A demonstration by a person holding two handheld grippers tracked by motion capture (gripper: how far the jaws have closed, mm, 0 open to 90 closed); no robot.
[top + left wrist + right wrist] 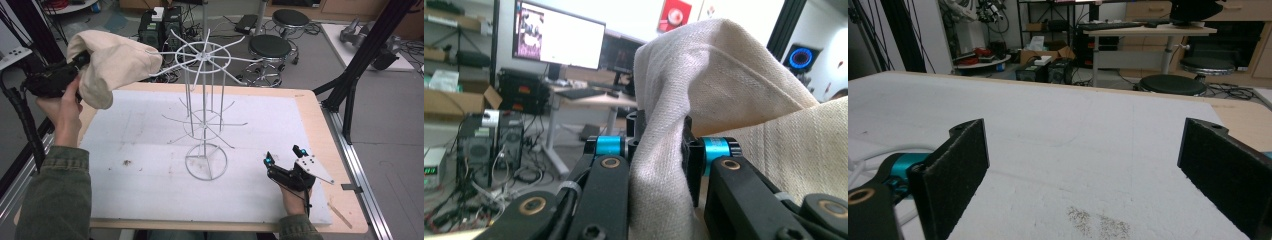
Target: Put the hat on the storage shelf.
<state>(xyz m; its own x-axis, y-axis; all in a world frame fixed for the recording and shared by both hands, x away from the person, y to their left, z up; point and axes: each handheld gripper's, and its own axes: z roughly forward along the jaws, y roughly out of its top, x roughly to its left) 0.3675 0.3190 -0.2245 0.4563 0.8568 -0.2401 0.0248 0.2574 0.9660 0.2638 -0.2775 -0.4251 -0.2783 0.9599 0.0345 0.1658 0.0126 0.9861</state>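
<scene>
Soft, light cream canvas bag (107, 62) bunched in left tool (659, 150), pinch folded edge; right tool (285, 162) wide, w/ nothing held.

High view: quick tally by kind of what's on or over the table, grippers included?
Cream cloth bag, pinched in the left gripper: 1
White wire rack, standing on the white mat: 1
White mat: 1
Grippers: 2, the left gripper shut on the cloth, the right gripper open and resting on the mat
Total: 5
</scene>
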